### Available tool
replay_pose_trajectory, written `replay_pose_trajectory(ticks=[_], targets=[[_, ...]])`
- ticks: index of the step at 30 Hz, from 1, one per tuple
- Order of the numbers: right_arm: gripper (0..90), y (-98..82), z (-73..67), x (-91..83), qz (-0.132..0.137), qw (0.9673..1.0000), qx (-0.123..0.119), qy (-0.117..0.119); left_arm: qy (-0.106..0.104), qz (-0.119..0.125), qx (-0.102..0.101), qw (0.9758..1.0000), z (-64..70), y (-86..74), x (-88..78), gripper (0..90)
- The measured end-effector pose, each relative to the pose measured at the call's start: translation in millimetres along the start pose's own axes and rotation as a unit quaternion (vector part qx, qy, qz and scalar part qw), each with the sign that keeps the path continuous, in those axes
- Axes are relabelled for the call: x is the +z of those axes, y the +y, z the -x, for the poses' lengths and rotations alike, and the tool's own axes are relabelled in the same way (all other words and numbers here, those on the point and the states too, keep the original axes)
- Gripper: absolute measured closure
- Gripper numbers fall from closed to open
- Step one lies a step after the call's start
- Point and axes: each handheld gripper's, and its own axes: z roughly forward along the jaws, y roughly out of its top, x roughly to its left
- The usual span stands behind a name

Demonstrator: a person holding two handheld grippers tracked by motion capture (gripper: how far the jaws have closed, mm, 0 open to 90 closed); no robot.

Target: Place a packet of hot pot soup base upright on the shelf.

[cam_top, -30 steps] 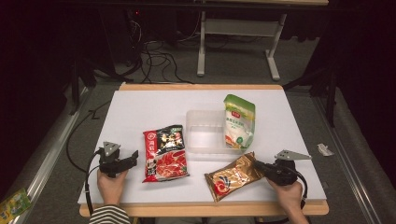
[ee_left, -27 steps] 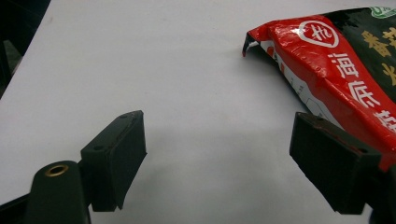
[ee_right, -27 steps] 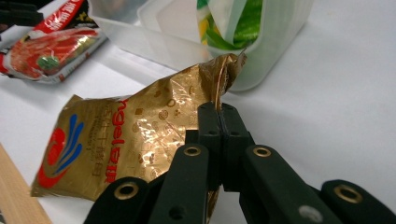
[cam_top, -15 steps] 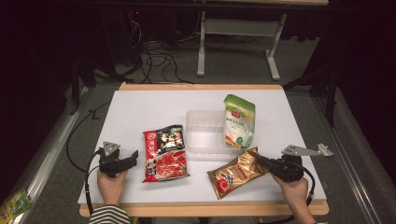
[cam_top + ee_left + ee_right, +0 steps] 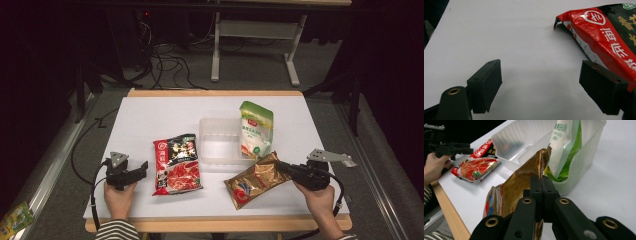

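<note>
My right gripper (image 5: 280,166) (image 5: 541,182) is shut on the edge of a gold-brown snack pouch (image 5: 255,181) (image 5: 520,182), which hangs tilted just in front of a clear plastic container (image 5: 220,141) (image 5: 584,160). A green and white pouch (image 5: 256,129) (image 5: 564,147) leans in the container's right end. A red and black packet (image 5: 176,163) (image 5: 604,37) lies flat left of the container. My left gripper (image 5: 143,168) (image 5: 541,82) rests low at the table's left, jaws wide apart, with its right jaw beside the red packet's edge and nothing between the pads.
The white tabletop (image 5: 150,120) has a wooden front edge (image 5: 215,224). Dark floor, cables and a metal stand (image 5: 250,30) lie behind the table. A person's left hand (image 5: 435,165) with the other gripper shows at the far left of the right gripper view.
My right gripper has risen and lifted the gold-brown pouch's gripped end off the table, closer to the container. The left gripper has stayed put.
</note>
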Motion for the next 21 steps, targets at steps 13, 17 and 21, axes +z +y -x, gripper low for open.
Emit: replay_pose_trajectory(ticks=[13,17,21], targets=[[90.0,27.0,-9.1,-14.3,0.02,0.9994,-0.02,0.018,-0.002,-0.002,0.006,1.0,0.6,0.1,0.1,19.1],[90.0,34.1,-10.5,-16.1,0.028,0.9987,-0.015,0.04,-0.003,-0.003,0.003,1.0,-0.2,0.3,0.7,19.1],[90.0,41.8,-13.8,-18.5,0.03,0.9983,-0.02,0.047,-0.001,-0.001,0.003,1.0,0.4,0.1,0.0,18.9]])
